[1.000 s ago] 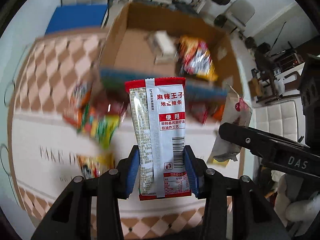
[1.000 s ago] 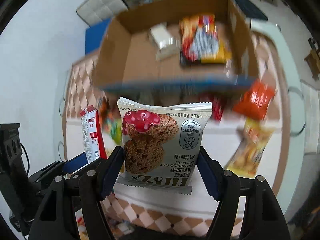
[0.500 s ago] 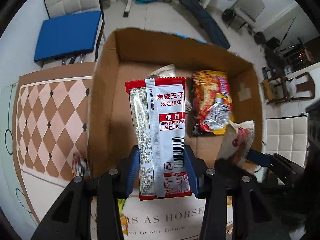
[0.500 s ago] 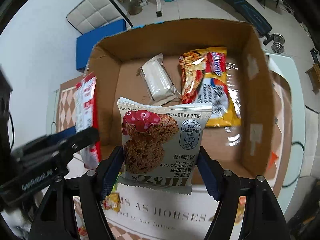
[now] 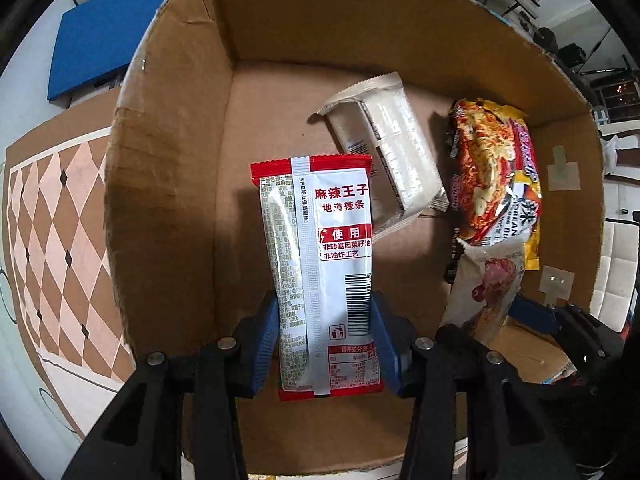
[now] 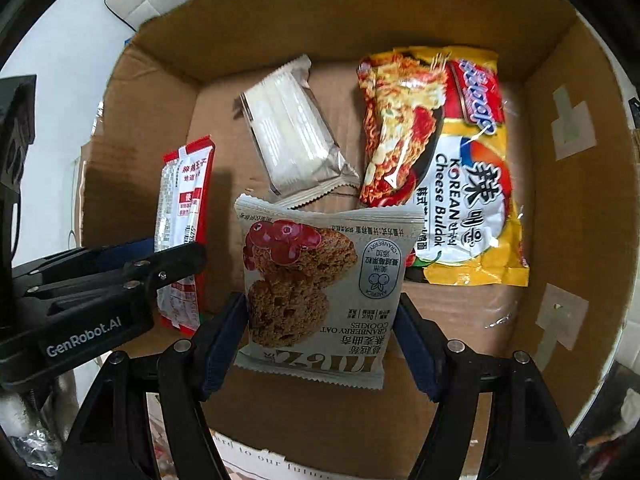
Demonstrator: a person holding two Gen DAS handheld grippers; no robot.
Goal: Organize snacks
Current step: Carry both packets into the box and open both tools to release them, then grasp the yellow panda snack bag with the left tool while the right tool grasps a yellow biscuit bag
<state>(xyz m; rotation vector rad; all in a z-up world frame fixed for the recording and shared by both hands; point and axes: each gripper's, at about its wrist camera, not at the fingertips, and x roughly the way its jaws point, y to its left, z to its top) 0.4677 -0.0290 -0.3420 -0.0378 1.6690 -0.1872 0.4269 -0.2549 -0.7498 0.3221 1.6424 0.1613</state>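
Note:
My left gripper (image 5: 325,340) is shut on a red and white spicy strip packet (image 5: 320,264) and holds it inside the open cardboard box (image 5: 168,128), near its left wall. My right gripper (image 6: 320,344) is shut on a cranberry oat cookie packet (image 6: 320,288) and holds it over the box's middle. On the box floor lie a pale wafer packet (image 6: 292,128) and a yellow Korean cheese noodle packet (image 6: 444,164). The left gripper with its red packet (image 6: 184,220) shows at the left of the right wrist view. The cookie packet (image 5: 488,288) shows at the right of the left wrist view.
The box stands on a table with a brown checkered cloth (image 5: 52,216). A blue padded seat (image 5: 104,28) lies beyond the table's far edge. A white sheet with printed text (image 6: 256,464) lies under the box's near edge.
Both grippers have moved forward from above the table to inside the box, lower over its floor. Each still holds its packet.

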